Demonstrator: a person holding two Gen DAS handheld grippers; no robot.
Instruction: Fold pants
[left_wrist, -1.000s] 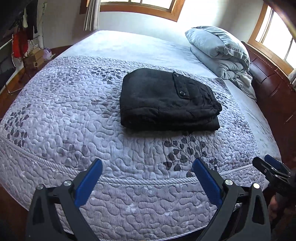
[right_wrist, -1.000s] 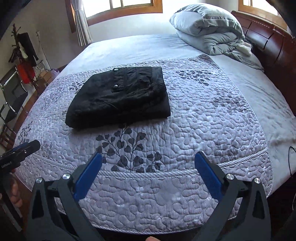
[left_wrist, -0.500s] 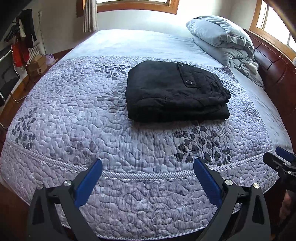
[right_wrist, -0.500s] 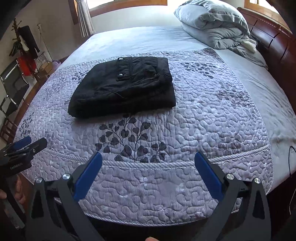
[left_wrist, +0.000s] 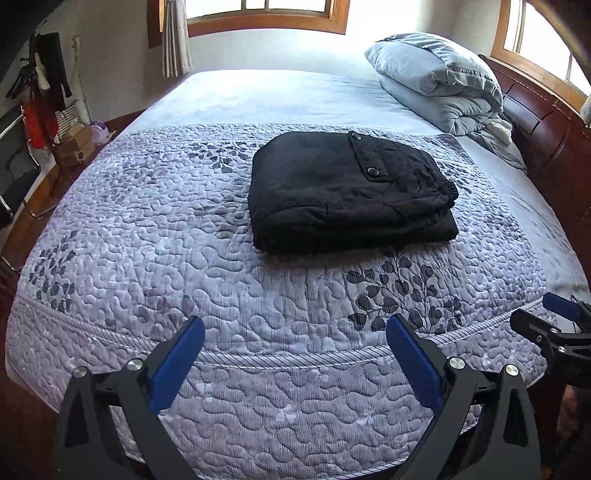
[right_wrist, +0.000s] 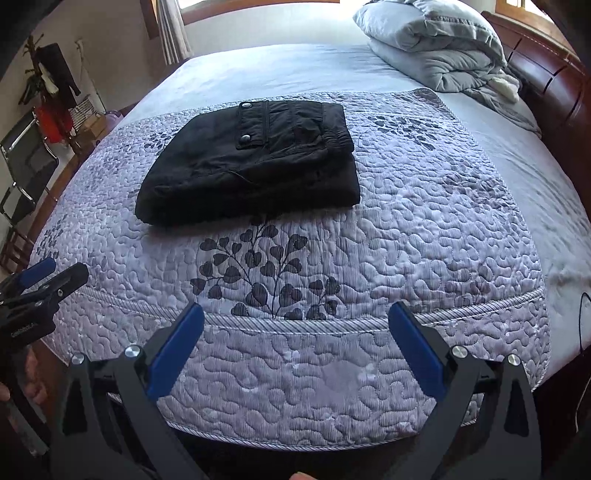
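Black pants lie folded into a thick rectangle on the grey quilted bedspread, snap pocket facing up. The right wrist view shows the same folded pants further left. My left gripper hangs open over the near edge of the bed, well short of the pants, with nothing between its blue pads. My right gripper is also open and empty, equally far back. Each gripper shows in the other's view: the right gripper at the right edge, the left gripper at the left edge.
A folded grey duvet sits at the head of the bed by the dark wooden headboard. A chair and a clothes rack stand on the floor to the left. Windows line the far wall.
Both grippers have drawn back and risen slightly from the bed, so more of the quilt's near edge shows. The pants stayed still, and both grippers stayed open.
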